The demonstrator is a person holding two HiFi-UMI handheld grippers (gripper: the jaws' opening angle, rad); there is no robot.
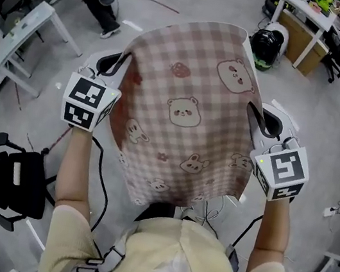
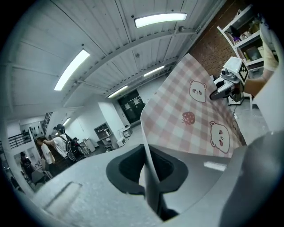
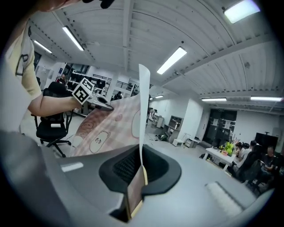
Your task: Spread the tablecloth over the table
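Left tool (image 1: 116, 66), right tool (image 1: 257, 117) clamp tablecloth (image 1: 188, 109) above grey floor (image 1: 200, 4).

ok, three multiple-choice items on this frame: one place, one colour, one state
1. Where is the tablecloth?
A. raised in the air between the two tools
B. flat on a table
C. bunched on a chair

2. What is its pattern?
A. plain blue
B. pink and white check with bears
C. green stripes

3. How are the left tool and right tool set?
A. both open
B. only the left shut
C. both shut on the tablecloth

Key:
1 A, it spans from one tool to the other with nothing supporting it.
2 B, checks and bear prints show in the head view.
3 C, each tool's own view shows the cloth's edge pinched between its jaws.
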